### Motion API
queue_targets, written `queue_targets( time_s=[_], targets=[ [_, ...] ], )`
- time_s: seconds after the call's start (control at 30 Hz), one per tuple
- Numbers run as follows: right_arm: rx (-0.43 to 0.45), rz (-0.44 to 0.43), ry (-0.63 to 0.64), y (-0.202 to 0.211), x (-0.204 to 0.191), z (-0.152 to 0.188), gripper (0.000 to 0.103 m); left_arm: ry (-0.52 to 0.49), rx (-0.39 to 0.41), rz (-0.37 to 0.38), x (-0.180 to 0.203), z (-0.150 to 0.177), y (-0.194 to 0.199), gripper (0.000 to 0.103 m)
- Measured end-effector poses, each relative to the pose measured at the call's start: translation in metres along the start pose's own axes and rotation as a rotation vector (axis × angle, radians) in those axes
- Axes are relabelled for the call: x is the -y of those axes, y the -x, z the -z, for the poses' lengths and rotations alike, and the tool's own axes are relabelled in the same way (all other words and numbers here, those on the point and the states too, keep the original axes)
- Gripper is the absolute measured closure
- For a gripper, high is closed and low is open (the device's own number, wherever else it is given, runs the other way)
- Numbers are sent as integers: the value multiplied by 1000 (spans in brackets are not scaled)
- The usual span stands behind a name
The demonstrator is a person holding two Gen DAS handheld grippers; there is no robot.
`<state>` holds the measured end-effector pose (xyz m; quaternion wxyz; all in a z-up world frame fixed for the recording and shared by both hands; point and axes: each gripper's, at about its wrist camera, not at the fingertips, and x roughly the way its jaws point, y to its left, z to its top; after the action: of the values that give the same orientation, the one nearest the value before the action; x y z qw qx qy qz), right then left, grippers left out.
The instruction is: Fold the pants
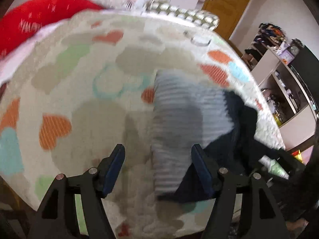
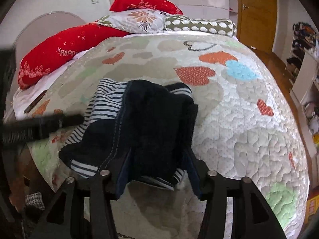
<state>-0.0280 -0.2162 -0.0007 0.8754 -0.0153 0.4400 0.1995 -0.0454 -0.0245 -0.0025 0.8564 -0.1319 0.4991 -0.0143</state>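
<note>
The pants (image 2: 147, 119) are dark navy with a blue-and-white striped lining, bunched on the heart-patterned quilt (image 2: 239, 119). In the right wrist view my right gripper (image 2: 157, 155) has its fingers spread around the near dark bunch, with fabric between them; a firm grip does not show. In the blurred left wrist view the striped side of the pants (image 1: 179, 119) lies ahead, partly between the fingers. My left gripper (image 1: 157, 151) is open and holds nothing. It also shows as a dark blurred bar at the left of the right wrist view (image 2: 39, 125).
Red pillows (image 2: 65, 49), a floral pillow (image 2: 139, 21) and a dotted bolster (image 2: 201, 26) lie at the head of the bed. A wooden door (image 2: 255, 12) stands behind. Cluttered shelves (image 1: 283, 75) stand to the right of the bed.
</note>
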Motion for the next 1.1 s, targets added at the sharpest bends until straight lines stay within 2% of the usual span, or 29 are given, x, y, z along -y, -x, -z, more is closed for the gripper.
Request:
queue_targets(
  time_s=[0.1,0.27,0.37,0.47,0.53,0.67,0.83,1.1],
  targets=[
    [-10,-19,-34,-1,6,0,41,38,-2,15,-8,7,-4,35],
    [-10,-43,-69,1,10,1,40,1,40,-20,1,8,6,34],
    [25,-60,-94,11,14,-2,40,-23,95,-45,8,7,22,35],
    [71,-65,-129,24,21,-6,40,-66,170,-115,19,6,41,34],
    [90,-54,-155,30,26,-8,40,-92,211,-166,25,5,50,27],
    [96,-36,-211,33,41,-8,40,-120,259,-236,34,3,63,22],
    [62,-49,-271,27,53,-3,40,-151,254,-312,37,3,64,22],
    [54,-42,-256,24,48,-3,40,-133,185,-288,30,5,52,22]
  ],
)
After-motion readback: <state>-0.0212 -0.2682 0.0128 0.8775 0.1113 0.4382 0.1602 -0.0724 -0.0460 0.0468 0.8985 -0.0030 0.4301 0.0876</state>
